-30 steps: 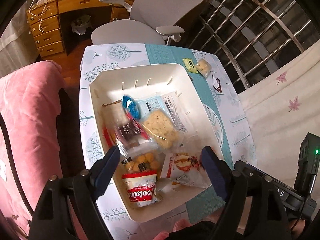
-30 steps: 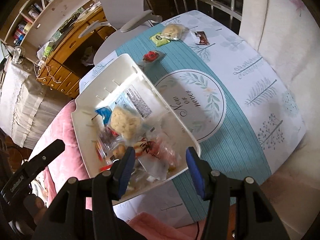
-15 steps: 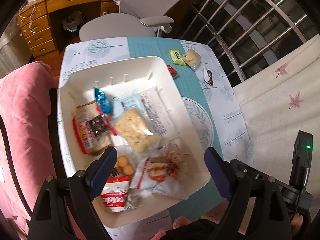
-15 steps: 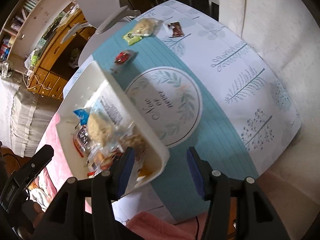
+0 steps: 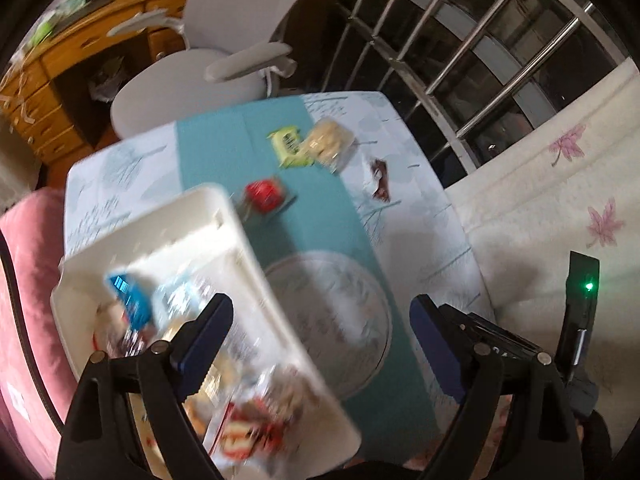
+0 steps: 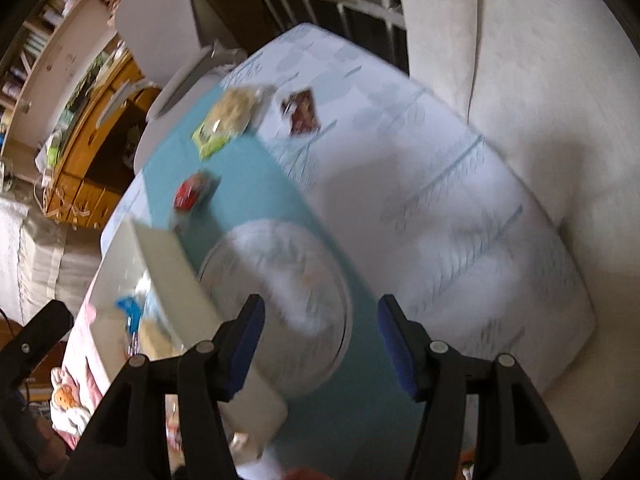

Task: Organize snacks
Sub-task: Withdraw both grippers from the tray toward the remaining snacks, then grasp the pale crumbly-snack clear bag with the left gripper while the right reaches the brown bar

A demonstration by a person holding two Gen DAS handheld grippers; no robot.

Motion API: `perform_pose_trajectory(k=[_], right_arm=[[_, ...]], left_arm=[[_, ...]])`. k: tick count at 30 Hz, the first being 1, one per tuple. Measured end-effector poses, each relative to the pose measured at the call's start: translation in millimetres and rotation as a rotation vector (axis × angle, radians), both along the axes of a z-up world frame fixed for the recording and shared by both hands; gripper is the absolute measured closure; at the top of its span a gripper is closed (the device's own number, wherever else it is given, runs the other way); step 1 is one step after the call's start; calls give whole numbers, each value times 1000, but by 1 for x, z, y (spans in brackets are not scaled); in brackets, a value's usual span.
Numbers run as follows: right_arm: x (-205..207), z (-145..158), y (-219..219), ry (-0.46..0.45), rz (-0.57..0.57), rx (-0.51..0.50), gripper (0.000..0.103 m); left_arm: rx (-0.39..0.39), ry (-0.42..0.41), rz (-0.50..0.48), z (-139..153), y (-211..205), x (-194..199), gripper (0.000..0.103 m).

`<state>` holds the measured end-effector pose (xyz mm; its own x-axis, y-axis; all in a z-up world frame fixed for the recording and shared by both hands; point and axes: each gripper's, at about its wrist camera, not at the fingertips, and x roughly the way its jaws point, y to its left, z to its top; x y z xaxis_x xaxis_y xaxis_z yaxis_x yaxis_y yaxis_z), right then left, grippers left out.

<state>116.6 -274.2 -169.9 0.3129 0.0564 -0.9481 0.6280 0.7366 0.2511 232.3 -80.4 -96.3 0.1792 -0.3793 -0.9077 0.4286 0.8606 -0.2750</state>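
Both of my tongs point steeply down over the table covered by a white and teal printed cloth [image 5: 404,184]. My left gripper [image 5: 320,344] stands with its blue pads wide apart and nothing between them. My right gripper [image 6: 318,344] is also apart and empty; its jaws have just been opening.

The white rectangular plastic bin [image 5: 248,248] sits at the left side of the table and already holds a blurred pile of packets, among them a blue foil packet [image 5: 128,300]. Four snacks lie loose on the cloth beyond it:
- a red wrapped sweet [image 5: 264,196], just beside the far corner of the bin;
- a lime-green flat packet [image 5: 288,148], touching or overlapping the next item;
- a clear bag of pale crackers [image 5: 328,142];
- a small dark brown wrapper [image 5: 380,180], apart from the others, on the white print.

Hazards, as I judge them:
- Both views are smeared; closing before the picture settles could place the pads beside a snack rather than around it.
- The green packet and cracker bag lie together; a grip at their seam may lift both or drag one off the far edge.
- The flat brown wrapper gives the pads little to catch.
- A low approach to the red sweet could strike the bin wall.
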Motion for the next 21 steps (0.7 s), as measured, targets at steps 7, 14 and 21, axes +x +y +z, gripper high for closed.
perform_pose_trajectory(k=[7, 14, 21], right_arm=[[36, -16, -41, -120, 14, -79, 44], [78, -35, -58, -201, 91, -126, 44], [113, -55, -51, -307, 217, -244, 44]], left_arm=[[-7, -8, -23, -6, -61, 53, 14], [72, -18, -50, -30, -109, 111, 14], [163, 2, -66, -76, -143, 159, 14]])
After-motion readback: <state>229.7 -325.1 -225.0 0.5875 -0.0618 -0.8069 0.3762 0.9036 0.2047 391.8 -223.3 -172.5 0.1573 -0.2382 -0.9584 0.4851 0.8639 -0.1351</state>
